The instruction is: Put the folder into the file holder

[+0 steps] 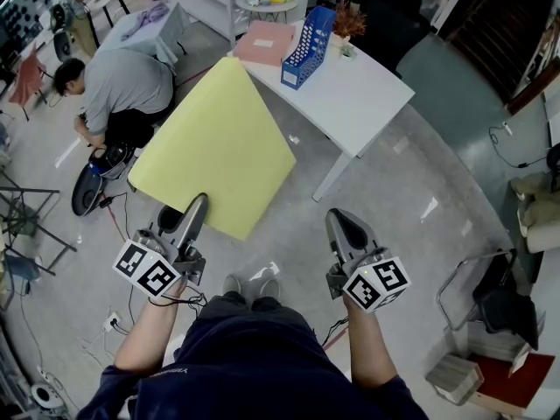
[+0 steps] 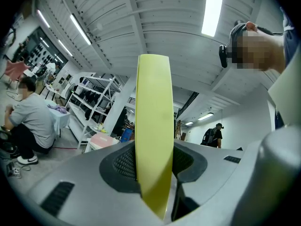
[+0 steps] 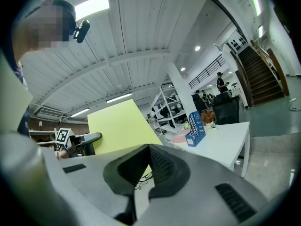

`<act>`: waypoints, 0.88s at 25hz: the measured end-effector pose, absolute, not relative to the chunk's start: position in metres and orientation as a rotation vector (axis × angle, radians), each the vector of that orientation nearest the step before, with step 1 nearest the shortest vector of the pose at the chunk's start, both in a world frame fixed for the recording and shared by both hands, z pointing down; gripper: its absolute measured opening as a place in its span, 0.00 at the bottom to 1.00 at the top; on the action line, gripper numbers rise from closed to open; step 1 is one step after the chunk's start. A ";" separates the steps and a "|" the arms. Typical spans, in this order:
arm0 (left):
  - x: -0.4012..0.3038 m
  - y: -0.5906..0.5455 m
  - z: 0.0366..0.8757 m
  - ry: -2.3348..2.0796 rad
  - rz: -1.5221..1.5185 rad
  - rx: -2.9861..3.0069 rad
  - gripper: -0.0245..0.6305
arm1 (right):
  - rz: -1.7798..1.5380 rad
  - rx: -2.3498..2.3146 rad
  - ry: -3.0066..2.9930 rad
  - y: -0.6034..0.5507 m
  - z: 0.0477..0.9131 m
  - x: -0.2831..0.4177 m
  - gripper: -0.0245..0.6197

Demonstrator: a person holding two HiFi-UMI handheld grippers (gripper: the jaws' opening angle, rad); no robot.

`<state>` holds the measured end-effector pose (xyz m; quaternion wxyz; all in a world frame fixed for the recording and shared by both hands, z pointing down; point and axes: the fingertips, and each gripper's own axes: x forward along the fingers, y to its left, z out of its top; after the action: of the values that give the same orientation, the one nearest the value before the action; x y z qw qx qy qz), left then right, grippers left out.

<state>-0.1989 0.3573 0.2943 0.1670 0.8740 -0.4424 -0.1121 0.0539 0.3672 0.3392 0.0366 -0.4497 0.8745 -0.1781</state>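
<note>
A large yellow folder (image 1: 219,138) hangs in the air over the floor, held by its near corner in my left gripper (image 1: 194,210). In the left gripper view the folder (image 2: 154,126) stands edge-on between the two pads, which press on it. The blue file holder (image 1: 308,46) stands on the white table (image 1: 367,94) ahead, beyond the folder's far edge. My right gripper (image 1: 344,224) hovers to the right, apart from the folder, with its jaws shut on nothing. From the right gripper view I see the folder (image 3: 120,126), the file holder (image 3: 196,128) and the left gripper (image 3: 87,138).
A pink folder (image 1: 265,42) lies on the table beside the file holder, and a small plant (image 1: 348,23) stands behind it. A person (image 1: 118,86) crouches on the floor at the left among cables. Shelves stand behind the table; a chair (image 1: 499,304) is at the right.
</note>
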 end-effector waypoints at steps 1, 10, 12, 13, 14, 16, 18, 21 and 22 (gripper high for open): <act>-0.197 0.356 0.295 -1.262 -0.318 2.487 0.30 | -0.547 -1.377 2.687 0.366 0.340 0.056 0.05; -0.181 0.344 0.294 -1.296 -0.319 2.475 0.30 | -0.560 -1.354 2.688 0.351 0.344 0.076 0.05; -0.179 0.340 0.293 -1.304 -0.319 2.472 0.30 | -0.562 -1.347 2.688 0.346 0.344 0.079 0.05; -0.178 0.338 0.292 -1.308 -0.319 2.471 0.30 | -0.564 -1.344 2.688 0.343 0.344 0.080 0.05; -0.178 0.336 0.292 -1.311 -0.318 2.470 0.30 | -0.567 -1.342 2.687 0.341 0.344 0.081 0.05; -0.177 0.334 0.293 -1.318 -0.319 2.466 0.30 | -0.576 -1.344 2.686 0.338 0.346 0.083 0.05; -0.178 0.331 0.294 -1.325 -0.321 2.462 0.30 | -0.577 -1.341 2.687 0.336 0.346 0.083 0.05; -0.179 0.325 0.294 -1.333 -0.326 2.461 0.30 | -0.573 -1.337 2.691 0.330 0.347 0.085 0.05; -0.178 0.323 0.293 -1.335 -0.329 2.461 0.30 | -0.571 -1.336 2.692 0.327 0.347 0.085 0.05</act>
<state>-0.1782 0.3234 0.2934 0.1608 0.8617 -0.4673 -0.1151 0.0855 0.3274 0.3470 0.0411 -0.4364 0.8792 -0.1866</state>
